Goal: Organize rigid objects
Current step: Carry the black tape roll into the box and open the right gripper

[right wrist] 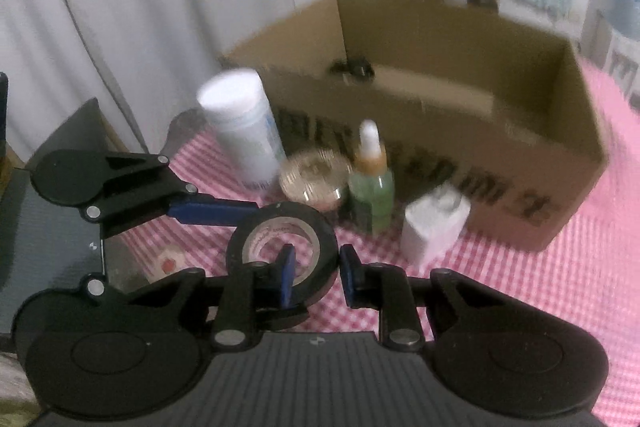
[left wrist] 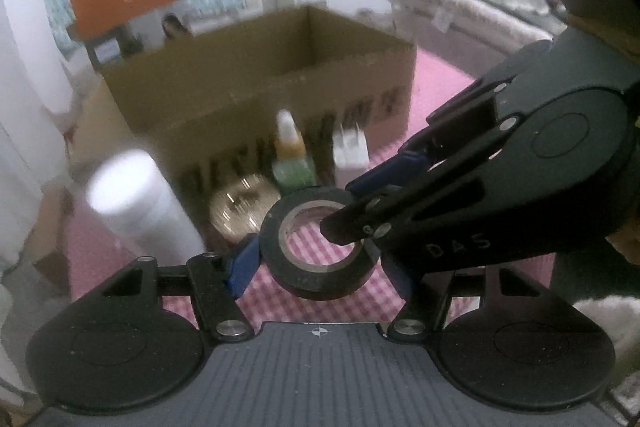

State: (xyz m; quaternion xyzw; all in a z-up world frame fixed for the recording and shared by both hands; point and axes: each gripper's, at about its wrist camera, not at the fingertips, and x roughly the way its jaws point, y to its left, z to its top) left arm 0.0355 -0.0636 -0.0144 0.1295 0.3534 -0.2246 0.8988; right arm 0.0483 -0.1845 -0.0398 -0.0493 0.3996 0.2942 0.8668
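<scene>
Both tongs, left (left wrist: 316, 259) and right (right wrist: 316, 277), grasp the tape roll (left wrist: 316, 247); four things wait before the almost empty box (left wrist: 256, 79).

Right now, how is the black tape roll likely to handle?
The tape roll looks stiff: it keeps its ring shape. Its core is hollow, so it is probably light. Being round, it may roll if set on edge.

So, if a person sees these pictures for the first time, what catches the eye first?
First, the black tape roll in the centre, gripped by both tools: the left hand-held gripper across its outside, the right hand-held gripper with one finger inside its ring. Behind it stands the open cardboard box on the pink checked cloth.
</scene>
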